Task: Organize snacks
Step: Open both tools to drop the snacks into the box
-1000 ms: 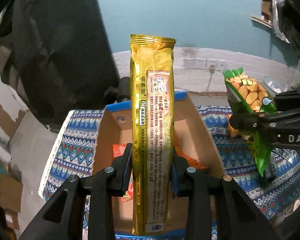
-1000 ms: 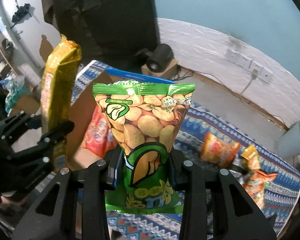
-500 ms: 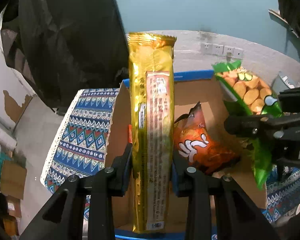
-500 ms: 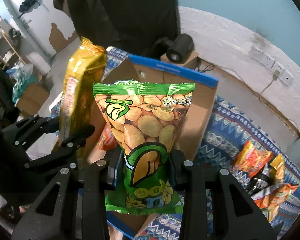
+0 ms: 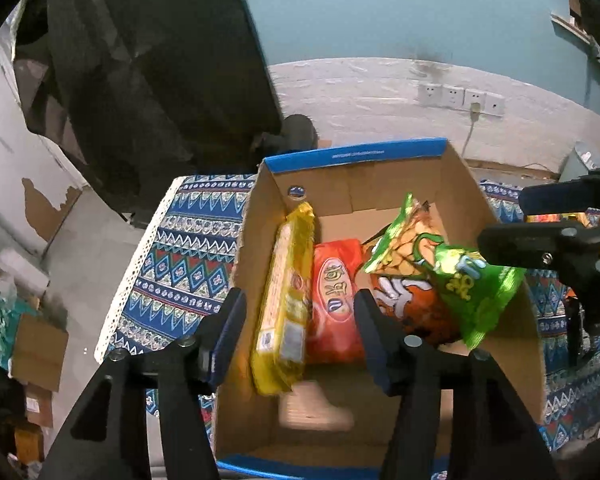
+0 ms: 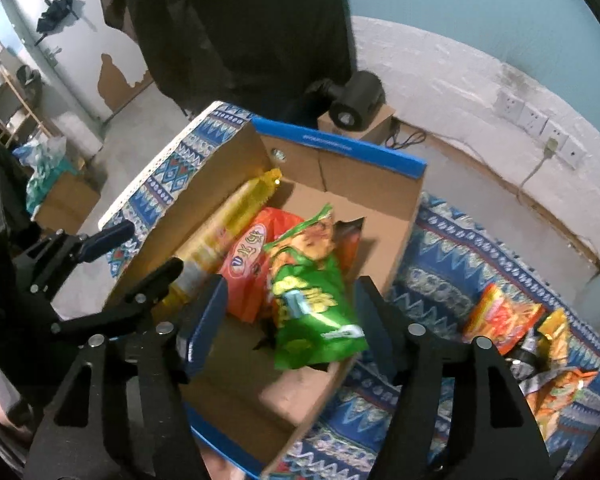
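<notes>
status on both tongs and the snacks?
Both tongs, left and right, just opened, empty. Gold pack and green bag dropped in box. Nothing blocking.

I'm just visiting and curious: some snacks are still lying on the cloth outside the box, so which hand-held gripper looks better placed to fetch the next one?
The right hand-held gripper, probably: the loose snack packets lie on the cloth on its side of the box, and its jaws are open.

Desk [image 6: 456,248] under a blue patterned cloth [image 5: 179,264], open cardboard box [image 6: 336,168] by its left edge, loose snack packets [image 6: 504,320] heaped on the cloth towards the right edge
</notes>
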The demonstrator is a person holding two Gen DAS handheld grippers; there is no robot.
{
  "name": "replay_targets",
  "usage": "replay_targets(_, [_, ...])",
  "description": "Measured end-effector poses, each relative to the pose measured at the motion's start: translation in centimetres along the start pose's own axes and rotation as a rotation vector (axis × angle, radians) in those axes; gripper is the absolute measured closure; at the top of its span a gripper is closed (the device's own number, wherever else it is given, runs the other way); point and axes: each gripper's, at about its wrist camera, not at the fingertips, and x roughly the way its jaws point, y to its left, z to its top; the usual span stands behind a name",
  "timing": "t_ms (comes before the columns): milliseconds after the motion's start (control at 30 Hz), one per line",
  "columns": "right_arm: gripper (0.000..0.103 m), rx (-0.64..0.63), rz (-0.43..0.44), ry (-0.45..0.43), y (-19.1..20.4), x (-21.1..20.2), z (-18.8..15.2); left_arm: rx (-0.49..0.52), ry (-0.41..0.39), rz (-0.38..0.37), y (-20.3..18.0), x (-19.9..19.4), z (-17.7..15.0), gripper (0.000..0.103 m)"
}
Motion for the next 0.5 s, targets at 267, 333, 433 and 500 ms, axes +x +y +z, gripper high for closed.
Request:
replay_targets(267, [0.031, -0.017, -0.064, -0.015, -2.4, -2.3, -1.7, 0.038, -0.049, -0.043, -2.2, -1.7, 0.6, 0.027])
replay_targets(333, [0.03, -0.012, -0.079, -0.022, -3.2, -3.2, -2.3, 0.054, -0.06, -0.059, -3.1, -2.1, 0.6, 0.026])
replay_targets(433, [0.03, 0.005, -0.095, -0.033, -4.3, -4.4, -3.1, 0.079, -0.072, -0.077, -4.5, -2.8, 0.6, 0.025])
replay_targets(500, [0.028, 0.015, -0.105, -0.042, -5.1, -5.3, -3.7, 0.092, -0.086, -0.094, -5.4, -3.2, 0.6, 0.023])
